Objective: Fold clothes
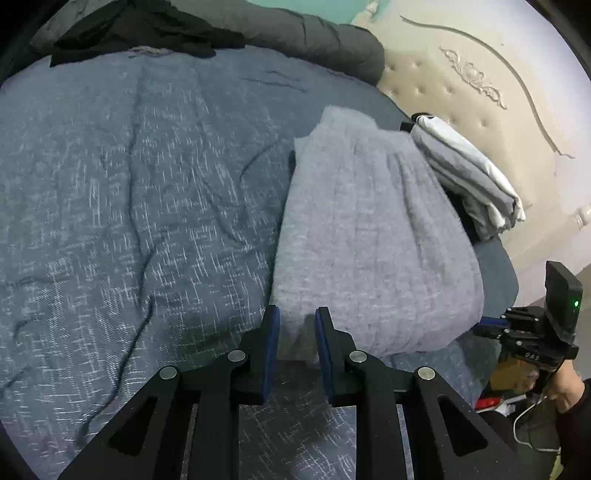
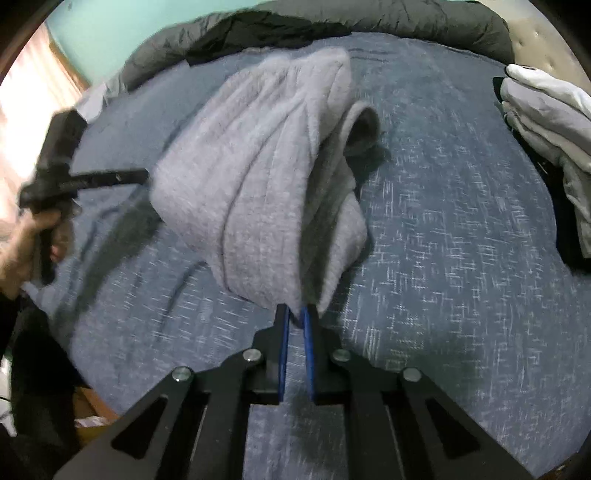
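Observation:
A thick light-grey fleece garment (image 1: 369,229), folded into a long bundle, lies on the blue-grey bed cover (image 1: 129,184). My left gripper (image 1: 297,314) is at its near corner, with the blue pads closed against the thick cloth between them. In the right wrist view the same garment (image 2: 266,166) runs away from my right gripper (image 2: 297,310), whose pads pinch its near edge. The left gripper (image 2: 146,173) meets the garment's left edge there, which is raised above a shadow. The right gripper (image 1: 484,323) touches the bundle's right end.
A stack of folded grey and white clothes (image 1: 469,173) (image 2: 546,122) sits by the cream padded headboard (image 1: 480,92). Black clothes (image 1: 147,29) and a dark rolled duvet (image 1: 314,40) lie along the far edge. A hand (image 1: 565,391) holds the right gripper past the bed's edge.

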Available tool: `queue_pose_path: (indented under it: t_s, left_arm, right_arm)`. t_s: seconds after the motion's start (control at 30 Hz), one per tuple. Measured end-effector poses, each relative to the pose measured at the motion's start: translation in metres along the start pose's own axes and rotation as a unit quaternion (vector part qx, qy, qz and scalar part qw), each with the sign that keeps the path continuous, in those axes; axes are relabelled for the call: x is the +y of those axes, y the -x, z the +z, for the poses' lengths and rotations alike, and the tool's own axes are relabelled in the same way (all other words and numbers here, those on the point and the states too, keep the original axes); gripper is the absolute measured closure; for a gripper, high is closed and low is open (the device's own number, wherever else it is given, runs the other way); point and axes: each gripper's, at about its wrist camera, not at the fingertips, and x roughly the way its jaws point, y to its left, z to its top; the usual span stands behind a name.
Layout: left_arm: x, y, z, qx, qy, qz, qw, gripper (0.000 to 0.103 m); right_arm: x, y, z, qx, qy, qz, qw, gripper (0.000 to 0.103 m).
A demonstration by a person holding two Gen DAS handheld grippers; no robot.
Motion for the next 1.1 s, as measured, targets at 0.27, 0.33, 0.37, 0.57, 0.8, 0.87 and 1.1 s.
queue_pose_path:
  t_s: [0.27,0.33,0.37,0.57,0.8,0.87,1.1]
  left_arm:
    - [-0.027,0.008,0.025,-0.032,-0.012,-0.008,0.9994,0.081]
    - [-0.036,0.003,0.029,-0.032,-0.018,-0.011,0.9993,0.081]
    - [-0.038,0.001,0.030,-0.032,-0.020,-0.013,0.9992,0.081]
    - [-0.047,-0.024,0.037,-0.017,-0.024,-0.021,0.9994,0.081]
    - [-0.048,-0.048,0.034,0.005,-0.033,-0.014,0.9994,0.081]
    - [-0.046,-0.055,0.031,0.010,-0.035,-0.012,0.9993,0.081]
    - [-0.041,-0.071,0.028,0.021,-0.027,-0.014,0.9993,0.081]
  right_arm:
    - [-0.011,0.033,0.084,-0.094,0.001,0.017,0.995,0.095]
    - [-0.010,0.027,0.107,-0.106,0.003,0.028,0.994,0.095]
    - [-0.011,0.023,0.117,-0.114,0.007,0.035,0.993,0.095]
    - [0.008,-0.025,0.172,-0.096,0.045,0.033,0.994,0.095]
    - [-0.026,-0.091,0.182,-0.022,0.035,-0.040,0.998,0.099]
    - [-0.038,-0.102,0.175,-0.009,0.022,-0.036,0.999,0.099]
    - [-0.058,-0.117,0.154,-0.009,-0.008,-0.021,1.000,0.103]
